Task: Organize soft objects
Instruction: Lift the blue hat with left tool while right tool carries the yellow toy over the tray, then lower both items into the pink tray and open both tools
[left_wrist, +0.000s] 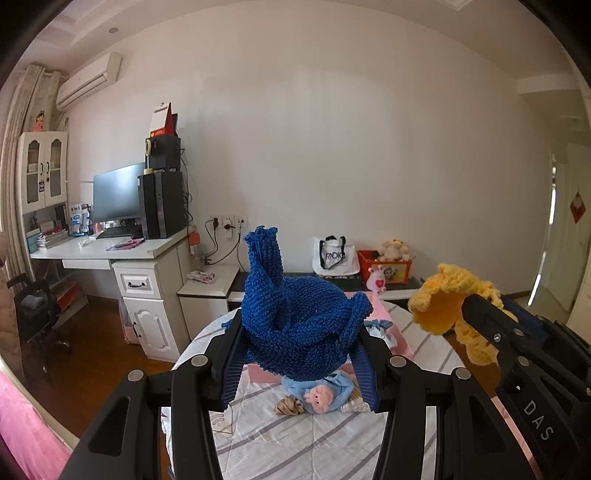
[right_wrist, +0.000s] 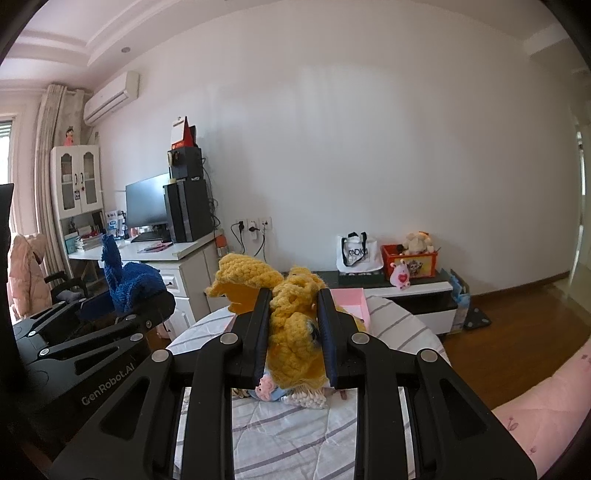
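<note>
Bulging between left fingers (left_wrist: 236, 354), nubbly blue knit (left_wrist: 295, 325); right fingers (right_wrist: 328, 332) pinching yellow knit (right_wrist: 295, 332).

We can't see most of the pink box (left_wrist: 397, 332); the blue knit (left_wrist: 295, 325) covers it. Below that knit, the small doll (left_wrist: 325, 395) is half hidden, its upper part blocked. Bag lettering (left_wrist: 332, 256) beyond: too small to read.

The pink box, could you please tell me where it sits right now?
In the right wrist view the pink box lies on the striped cloth, just behind the yellow knit held in the right claw.
</note>
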